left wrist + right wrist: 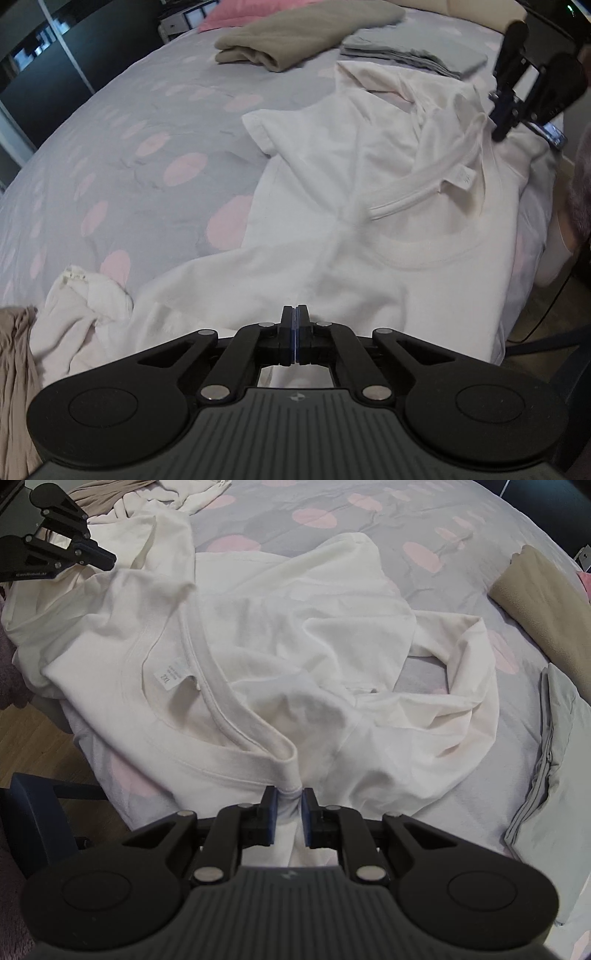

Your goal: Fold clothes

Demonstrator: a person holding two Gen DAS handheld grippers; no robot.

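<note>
While the white T-shirt [280, 657] lies rumpled and half spread at the bed's [122, 122] near edge, the right gripper [287, 805] has its fingers clamped on a bunched fold of the shirt at the neckband. The collar band loops away from that pinch, and a size label [170, 675] shows inside the neck. The left gripper [294, 325] has its fingers pressed fully together above the shirt's other shoulder; whether any cloth is caught between them cannot be told. Toward the bed's far edge lie a folded tan garment [295, 40] and, beside it, a folded grey garment [413, 51]. A crumpled white garment [85, 306] sits at the near edge next to the shirt, beside a beige cloth [16, 387].
</note>
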